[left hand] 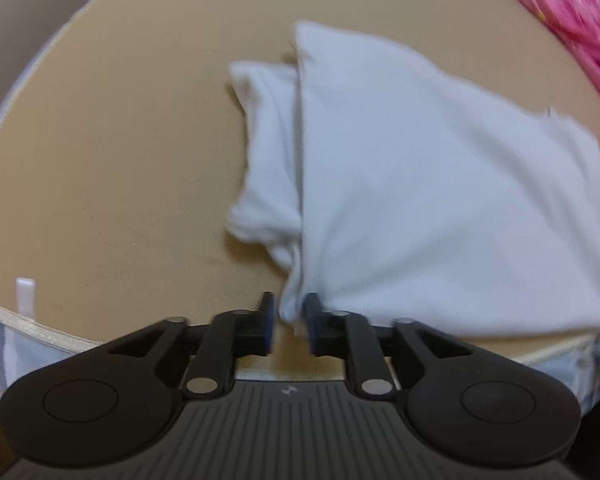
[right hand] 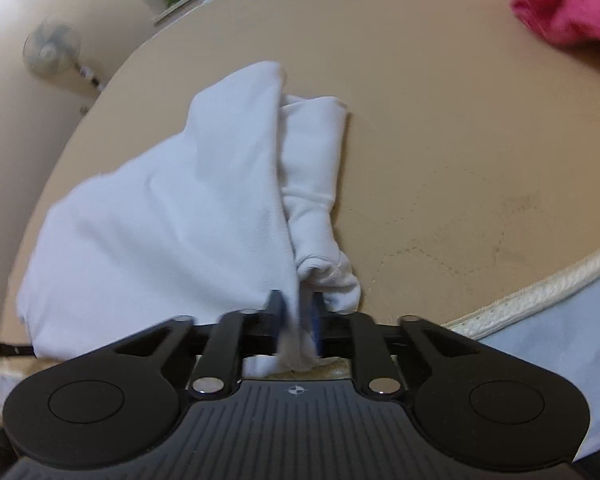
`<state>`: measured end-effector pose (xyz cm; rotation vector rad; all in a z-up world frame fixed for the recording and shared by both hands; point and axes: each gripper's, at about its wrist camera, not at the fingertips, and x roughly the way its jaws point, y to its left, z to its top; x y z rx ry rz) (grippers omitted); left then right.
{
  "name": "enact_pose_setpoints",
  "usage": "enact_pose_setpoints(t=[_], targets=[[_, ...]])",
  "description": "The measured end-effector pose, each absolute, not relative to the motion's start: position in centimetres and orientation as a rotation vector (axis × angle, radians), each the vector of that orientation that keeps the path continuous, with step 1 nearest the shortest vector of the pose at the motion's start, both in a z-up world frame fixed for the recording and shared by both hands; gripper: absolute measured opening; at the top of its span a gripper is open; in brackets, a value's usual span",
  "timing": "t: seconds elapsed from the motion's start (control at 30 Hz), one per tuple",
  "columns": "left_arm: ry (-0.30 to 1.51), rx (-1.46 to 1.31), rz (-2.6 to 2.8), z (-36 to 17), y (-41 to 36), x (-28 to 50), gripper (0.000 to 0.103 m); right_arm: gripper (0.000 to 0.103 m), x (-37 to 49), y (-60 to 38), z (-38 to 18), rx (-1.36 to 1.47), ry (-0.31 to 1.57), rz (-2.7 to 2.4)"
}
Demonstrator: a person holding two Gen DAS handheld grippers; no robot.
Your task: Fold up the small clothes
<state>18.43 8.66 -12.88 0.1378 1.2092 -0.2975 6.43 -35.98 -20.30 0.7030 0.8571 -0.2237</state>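
Both black two-finger grippers tilt steeply down over the near edge of a tan padded table [left hand: 120, 152]. At the left gripper [left hand: 288, 320], the narrowly parted jaws straddle the near corner of a folded white cotton garment [left hand: 420, 184]; whether they pinch it is unclear. In the right wrist view, the right gripper [right hand: 298, 320] has a bunched white corner between its narrow jaws, pads apparently touching, while a crumpled pink cloth [right hand: 572, 8] lies far right.
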Motion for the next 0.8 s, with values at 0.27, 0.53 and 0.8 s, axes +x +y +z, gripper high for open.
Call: enact_pose_setpoints(t=[0.27, 0.53, 0.8], targets=[[1.025, 0.209, -0.336, -8.1, 4.3, 19.9, 0.078, 0.051, 6.4, -37.0, -15.6, 0.604, 0.661, -0.299], [1.125, 0.332, -0.289, -13.8, -3.6, 24.7, 0.079, 0.043, 19.3, -35.1, -16.9, 0.466, 0.744, -0.177], [1.163, 0.233, -0.162, -15.9, -0.6, 28.3, 0.101, 0.019, 24.0, -38.9, -20.1, 0.499, 0.836, -0.207]])
